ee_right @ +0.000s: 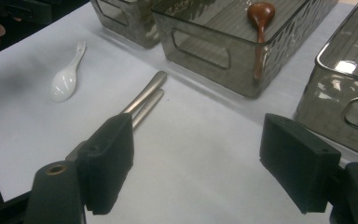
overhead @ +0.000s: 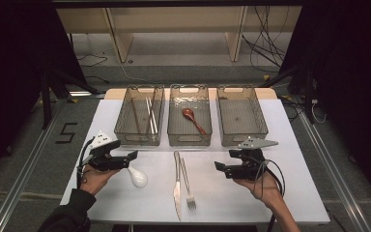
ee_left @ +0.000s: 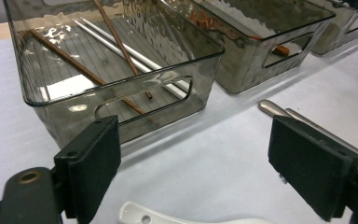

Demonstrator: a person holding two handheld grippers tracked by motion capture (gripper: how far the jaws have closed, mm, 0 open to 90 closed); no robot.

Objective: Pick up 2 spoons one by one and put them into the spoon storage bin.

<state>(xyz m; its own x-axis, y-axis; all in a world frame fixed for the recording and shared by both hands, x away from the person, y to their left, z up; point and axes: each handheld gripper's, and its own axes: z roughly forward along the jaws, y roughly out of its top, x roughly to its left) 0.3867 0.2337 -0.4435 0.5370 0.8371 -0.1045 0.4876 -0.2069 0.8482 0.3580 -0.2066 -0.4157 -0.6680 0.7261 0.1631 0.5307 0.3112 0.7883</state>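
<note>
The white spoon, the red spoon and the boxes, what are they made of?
The white spoon looks like glazed ceramic: smooth, glossy, thick-walled, though it could be plastic. The red spoon looks like lacquered wood, reddish brown with a soft shine. The boxes look like smoky clear plastic: you can see the chopsticks through the rippled walls.

This looks like a lab or recording studio: black curtains (overhead: 9,72) flank a white table (overhead: 222,203), loose cables (overhead: 265,43) trail over grey carpet, metal rails (overhead: 24,179) run alongside, and a taped "5" (overhead: 66,132) marks the floor.
</note>
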